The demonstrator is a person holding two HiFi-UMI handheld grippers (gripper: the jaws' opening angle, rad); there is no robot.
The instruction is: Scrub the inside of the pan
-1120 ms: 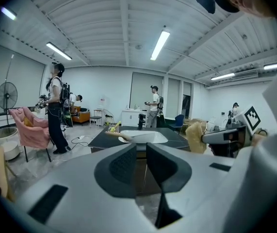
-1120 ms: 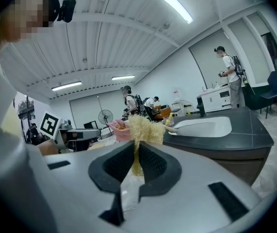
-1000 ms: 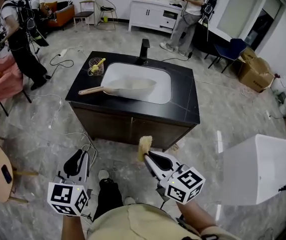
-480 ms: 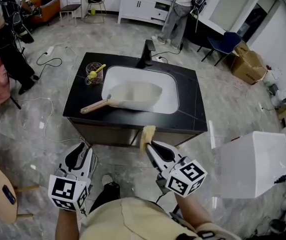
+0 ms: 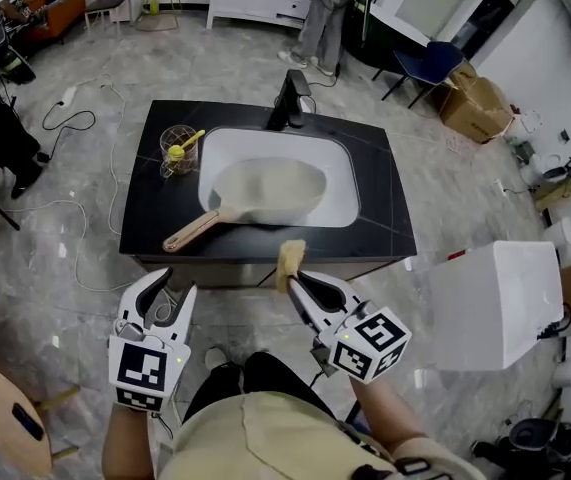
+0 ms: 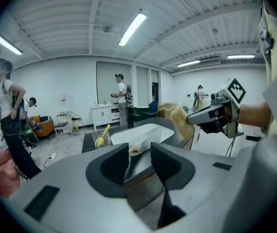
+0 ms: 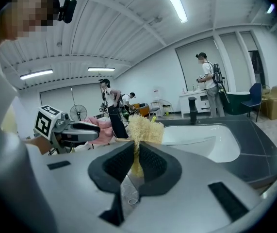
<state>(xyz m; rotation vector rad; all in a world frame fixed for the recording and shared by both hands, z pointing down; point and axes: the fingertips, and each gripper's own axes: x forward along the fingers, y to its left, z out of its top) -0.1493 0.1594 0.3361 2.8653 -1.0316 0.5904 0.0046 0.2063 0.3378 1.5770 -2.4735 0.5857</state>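
While the right gripper [image 5: 295, 282] clamps the straw-yellow fibrous scrubber [image 5: 290, 260], the empty left gripper [image 5: 172, 290] (jaws just opening) hangs short; unheld, the pale wooden-handled pan [image 5: 270, 188] may skid.

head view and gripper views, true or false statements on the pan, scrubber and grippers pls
1. The pan lies in the sink, its wooden handle out over the counter. True.
2. The right gripper is shut on a yellowish scrubber. True.
3. The left gripper grips the pan's handle. False: its jaws have just been opening and stand apart, nothing between them.
4. The scrubber touches the pan. False: it is held short of the counter, apart from the pan.
5. The yellow brush stands right of the sink. False: its holder is left of the sink in the head view.
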